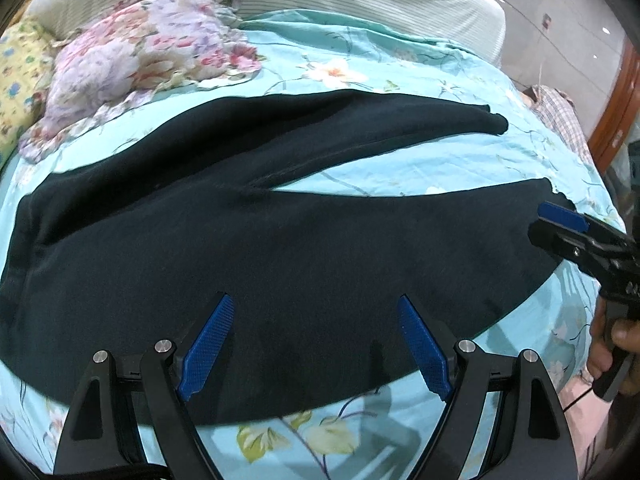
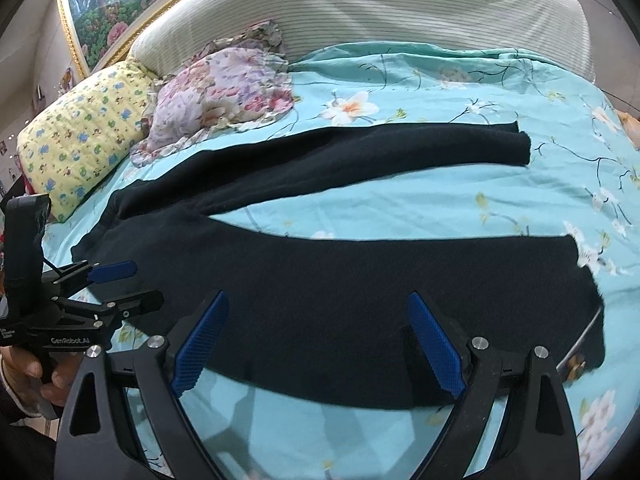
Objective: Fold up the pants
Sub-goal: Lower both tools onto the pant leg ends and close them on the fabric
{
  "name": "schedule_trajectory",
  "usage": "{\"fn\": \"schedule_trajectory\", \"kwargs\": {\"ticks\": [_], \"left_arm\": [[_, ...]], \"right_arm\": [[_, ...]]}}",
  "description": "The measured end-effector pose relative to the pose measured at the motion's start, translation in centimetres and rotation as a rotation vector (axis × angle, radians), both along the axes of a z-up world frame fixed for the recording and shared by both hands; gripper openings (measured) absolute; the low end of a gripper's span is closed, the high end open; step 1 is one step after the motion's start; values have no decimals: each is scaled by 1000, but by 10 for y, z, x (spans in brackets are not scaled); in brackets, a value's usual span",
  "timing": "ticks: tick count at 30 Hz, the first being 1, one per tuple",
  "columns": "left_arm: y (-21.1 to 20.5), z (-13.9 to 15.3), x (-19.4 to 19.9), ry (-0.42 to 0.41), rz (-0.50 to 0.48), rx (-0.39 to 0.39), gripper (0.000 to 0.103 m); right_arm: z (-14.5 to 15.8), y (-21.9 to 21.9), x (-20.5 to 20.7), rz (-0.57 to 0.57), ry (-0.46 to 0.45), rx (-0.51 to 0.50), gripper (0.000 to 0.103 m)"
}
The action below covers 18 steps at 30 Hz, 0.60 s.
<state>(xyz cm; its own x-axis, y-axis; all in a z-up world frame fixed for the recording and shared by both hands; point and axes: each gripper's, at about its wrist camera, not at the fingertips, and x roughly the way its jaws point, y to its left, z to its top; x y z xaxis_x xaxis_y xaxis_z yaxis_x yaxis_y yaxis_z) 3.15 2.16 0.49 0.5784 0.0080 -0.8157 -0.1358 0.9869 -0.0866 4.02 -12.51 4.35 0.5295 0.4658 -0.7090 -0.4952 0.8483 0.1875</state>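
Dark navy pants (image 1: 256,256) lie flat on the bed, waist to the left, both legs spread out to the right in a V; they also show in the right wrist view (image 2: 340,280). My left gripper (image 1: 316,312) is open and empty, hovering over the near leg close to the waist. My right gripper (image 2: 318,312) is open and empty over the near leg toward its hem. The right gripper also shows at the right edge of the left wrist view (image 1: 568,224), by the near leg's hem (image 1: 552,196). The left gripper shows at the left of the right wrist view (image 2: 124,284).
The bed has a turquoise floral sheet (image 2: 400,200). A floral pillow (image 2: 224,92) and a yellow pillow (image 2: 80,140) lie at the left by the striped headboard (image 2: 360,8). A flat object (image 2: 576,348) sticks out under the near hem. Checked cloth (image 1: 560,112) lies far right.
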Motion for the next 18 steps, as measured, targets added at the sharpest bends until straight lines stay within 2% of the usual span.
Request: {"fn": "schedule_trajectory", "kwargs": {"ticks": [7,18], "left_arm": [[4,14,42,-3,-68,14,84],[25,26,141,34,-132,27,84]], "right_arm": [[10,-17,40,-43,21,11,91],[33,-77,156,-234,86,101,91]]}}
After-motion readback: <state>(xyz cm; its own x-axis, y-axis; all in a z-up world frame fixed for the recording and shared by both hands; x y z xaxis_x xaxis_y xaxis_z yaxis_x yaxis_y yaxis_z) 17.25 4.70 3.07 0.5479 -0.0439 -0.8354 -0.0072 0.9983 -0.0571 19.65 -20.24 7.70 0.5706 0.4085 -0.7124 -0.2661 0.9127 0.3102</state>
